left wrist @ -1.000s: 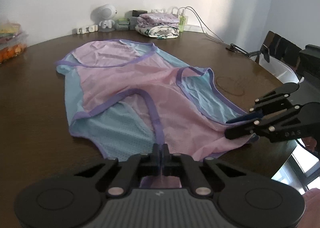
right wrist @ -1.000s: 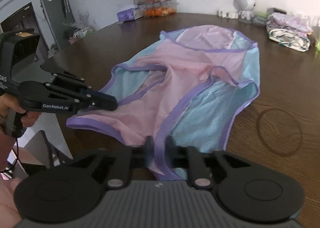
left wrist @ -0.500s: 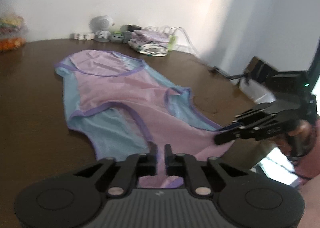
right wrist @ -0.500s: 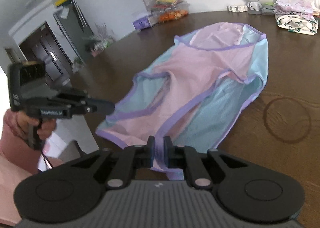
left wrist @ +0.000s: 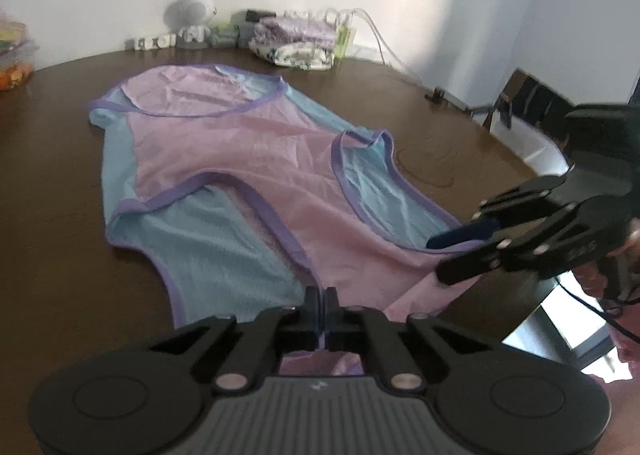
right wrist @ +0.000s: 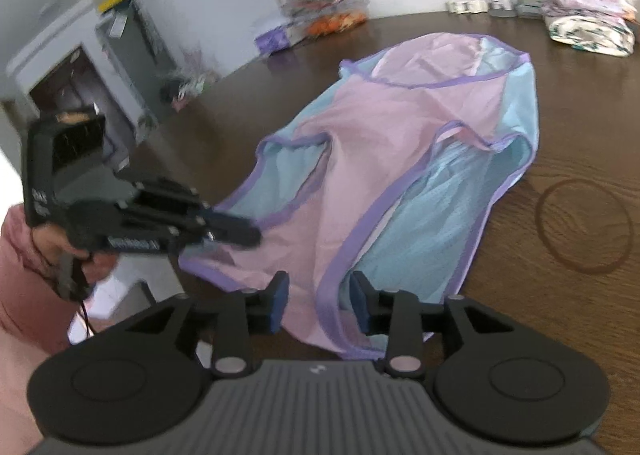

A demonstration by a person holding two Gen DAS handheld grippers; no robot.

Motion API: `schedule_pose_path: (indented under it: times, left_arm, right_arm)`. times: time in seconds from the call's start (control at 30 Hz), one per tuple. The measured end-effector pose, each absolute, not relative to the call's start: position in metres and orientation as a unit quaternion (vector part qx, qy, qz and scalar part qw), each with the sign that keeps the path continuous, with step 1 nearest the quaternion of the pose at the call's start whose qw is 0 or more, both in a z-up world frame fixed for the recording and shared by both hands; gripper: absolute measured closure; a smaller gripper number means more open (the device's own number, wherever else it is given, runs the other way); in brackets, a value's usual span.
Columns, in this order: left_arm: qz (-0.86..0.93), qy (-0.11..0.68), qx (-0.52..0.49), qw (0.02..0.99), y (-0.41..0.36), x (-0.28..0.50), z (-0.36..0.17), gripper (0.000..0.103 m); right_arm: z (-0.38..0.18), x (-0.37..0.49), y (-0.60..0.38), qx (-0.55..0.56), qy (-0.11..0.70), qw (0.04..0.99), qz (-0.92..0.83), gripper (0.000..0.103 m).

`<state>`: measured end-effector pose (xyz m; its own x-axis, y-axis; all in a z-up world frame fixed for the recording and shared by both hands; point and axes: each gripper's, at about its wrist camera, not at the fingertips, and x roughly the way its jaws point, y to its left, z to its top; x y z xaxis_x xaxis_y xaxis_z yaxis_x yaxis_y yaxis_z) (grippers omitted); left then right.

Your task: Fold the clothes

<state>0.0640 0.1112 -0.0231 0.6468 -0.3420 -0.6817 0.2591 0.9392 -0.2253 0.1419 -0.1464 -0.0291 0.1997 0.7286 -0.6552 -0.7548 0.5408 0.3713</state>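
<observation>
A pink and light-blue garment point(left wrist: 256, 159) with purple trim lies spread on the dark wooden table point(left wrist: 48, 223); it also shows in the right wrist view point(right wrist: 400, 159). My left gripper point(left wrist: 324, 309) is shut on the garment's near hem at the purple trim. It appears at the left of the right wrist view point(right wrist: 236, 229), pinching the hem. My right gripper point(right wrist: 318, 305) is open, its jaws standing either side of the hem's purple-trimmed fold without gripping it. It shows at the right of the left wrist view point(left wrist: 452, 255), jaws apart over the hem corner.
A stack of folded clothes point(left wrist: 296, 41) sits at the table's far edge by a white robot figure point(left wrist: 192, 21) and cables. Snack packets point(right wrist: 332, 3) and flowers stand at the far left. A chair point(left wrist: 532, 107) is beside the table. A ring stain point(right wrist: 584, 227) marks the wood.
My right gripper has opened and released the garment's hem. My left gripper stays shut on the hem. Both cameras have shifted a little over the garment.
</observation>
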Motion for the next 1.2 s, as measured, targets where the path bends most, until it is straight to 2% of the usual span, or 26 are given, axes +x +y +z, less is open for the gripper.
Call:
schedule_pose_path:
  times: [0.07, 0.23, 0.37, 0.4, 0.43, 0.5, 0.57, 0.9, 0.97, 1.0, 1.03, 1.1, 1.2]
  left_arm:
    - [-0.159, 0.376, -0.067, 0.910, 0.116, 0.053, -0.020, 0.102]
    - [-0.144, 0.354, -0.093, 0.919, 0.126, 0.026, -0.014, 0.102]
    - [-0.137, 0.362, -0.098, 0.917, 0.128, 0.021, -0.018, 0.102]
    - [-0.136, 0.364, -0.100, 0.916, 0.128, 0.022, -0.018, 0.098]
    - [-0.135, 0.364, -0.100, 0.916, 0.128, 0.022, -0.019, 0.095]
    - [-0.133, 0.362, -0.103, 0.917, 0.129, 0.023, -0.018, 0.073]
    - [-0.128, 0.351, -0.105, 0.921, 0.131, 0.024, -0.015, 0.062]
    - [-0.131, 0.359, -0.096, 0.919, 0.124, 0.032, -0.019, 0.059]
    - [-0.133, 0.358, -0.097, 0.919, 0.123, 0.033, -0.019, 0.059]
    - [-0.134, 0.358, -0.097, 0.919, 0.122, 0.033, -0.019, 0.059]
    - [-0.134, 0.356, -0.097, 0.920, 0.121, 0.034, -0.018, 0.059]
    - [-0.134, 0.351, -0.095, 0.922, 0.123, 0.034, -0.014, 0.058]
    - [-0.141, 0.344, -0.083, 0.925, 0.122, 0.034, -0.008, 0.057]
  right_arm:
    - [-0.028, 0.141, -0.142, -0.018, 0.413, 0.769, 0.488, 0.096]
    - [-0.018, 0.139, -0.139, -0.015, 0.399, 0.750, 0.528, 0.096]
    - [-0.026, 0.137, -0.134, -0.036, 0.420, 0.743, 0.520, 0.093]
    - [-0.029, 0.138, -0.135, -0.032, 0.425, 0.742, 0.517, 0.089]
    - [-0.030, 0.137, -0.139, -0.025, 0.425, 0.744, 0.515, 0.080]
    - [-0.027, 0.135, -0.148, -0.011, 0.416, 0.753, 0.510, 0.064]
    - [-0.021, 0.132, -0.158, -0.004, 0.404, 0.762, 0.505, 0.061]
    - [-0.020, 0.143, -0.153, -0.070, 0.415, 0.733, 0.535, 0.061]
    - [-0.020, 0.142, -0.148, -0.090, 0.419, 0.727, 0.537, 0.066]
    - [-0.020, 0.142, -0.145, -0.099, 0.420, 0.724, 0.538, 0.077]
    - [-0.019, 0.142, -0.146, -0.098, 0.420, 0.724, 0.538, 0.079]
    - [-0.014, 0.143, -0.154, -0.075, 0.409, 0.739, 0.531, 0.077]
    - [-0.006, 0.142, -0.175, -0.029, 0.384, 0.768, 0.513, 0.060]
